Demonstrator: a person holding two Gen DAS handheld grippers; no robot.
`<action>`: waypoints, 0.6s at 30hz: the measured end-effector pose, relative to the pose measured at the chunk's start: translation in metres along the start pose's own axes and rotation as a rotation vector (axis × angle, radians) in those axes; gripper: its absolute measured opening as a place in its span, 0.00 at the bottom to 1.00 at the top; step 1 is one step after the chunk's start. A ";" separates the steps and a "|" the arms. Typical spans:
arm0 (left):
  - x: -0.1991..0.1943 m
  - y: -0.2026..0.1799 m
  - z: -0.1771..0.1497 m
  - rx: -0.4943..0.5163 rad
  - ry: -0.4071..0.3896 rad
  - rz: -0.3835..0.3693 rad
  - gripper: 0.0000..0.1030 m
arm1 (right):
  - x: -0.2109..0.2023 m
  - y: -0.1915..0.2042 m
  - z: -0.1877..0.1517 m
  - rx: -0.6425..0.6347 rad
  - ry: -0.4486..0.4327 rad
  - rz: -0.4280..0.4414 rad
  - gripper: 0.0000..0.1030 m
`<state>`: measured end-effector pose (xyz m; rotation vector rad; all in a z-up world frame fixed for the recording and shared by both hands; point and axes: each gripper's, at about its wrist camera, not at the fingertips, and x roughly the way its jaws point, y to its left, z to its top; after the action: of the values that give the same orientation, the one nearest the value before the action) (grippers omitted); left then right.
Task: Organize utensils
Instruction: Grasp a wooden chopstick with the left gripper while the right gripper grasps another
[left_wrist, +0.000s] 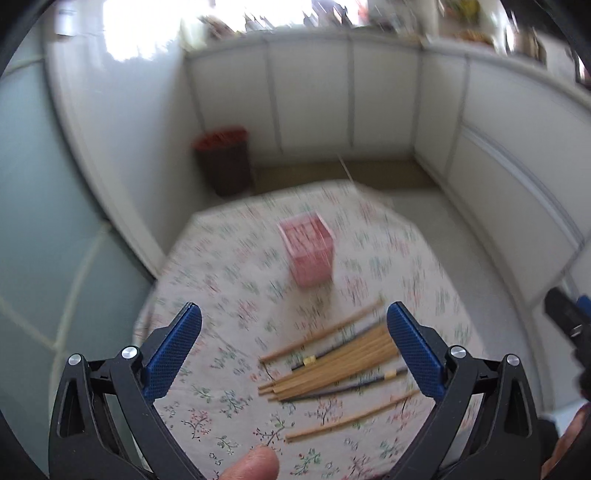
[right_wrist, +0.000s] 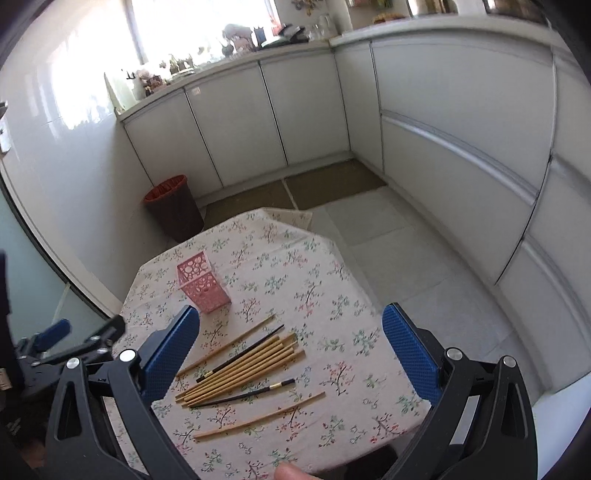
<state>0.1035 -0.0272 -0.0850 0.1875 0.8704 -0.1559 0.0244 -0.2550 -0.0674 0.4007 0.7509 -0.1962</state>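
A scatter of slim wooden chopsticks (right_wrist: 240, 365) lay flat, most bunched side by side in a fanned cluster, with 2 thin black chopsticks with pale bands (right_wrist: 245, 396) among them. 1 wooden stick lay apart on each side. Beyond them, well apart, a pink square perforated utensil holder (right_wrist: 203, 286) stood upright.

We see white cabinets (right_wrist: 266, 122) lining two walls, a bright window (right_wrist: 199, 26) over the cluttered counter (right_wrist: 221, 62), a pale tiled floor (right_wrist: 399, 251), and a brown bin (right_wrist: 173, 208) in the corner.
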 end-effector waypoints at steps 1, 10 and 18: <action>0.028 -0.004 0.003 0.038 0.083 -0.030 0.93 | 0.014 -0.011 0.001 0.050 0.049 0.027 0.94; 0.188 -0.051 0.000 0.183 0.420 -0.078 0.93 | 0.137 -0.088 -0.031 0.390 0.396 0.191 0.94; 0.261 -0.096 0.016 0.281 0.493 -0.056 0.88 | 0.168 -0.107 -0.033 0.446 0.473 0.208 0.94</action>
<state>0.2611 -0.1399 -0.2855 0.4777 1.3446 -0.2913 0.0911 -0.3433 -0.2360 0.9668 1.1249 -0.0700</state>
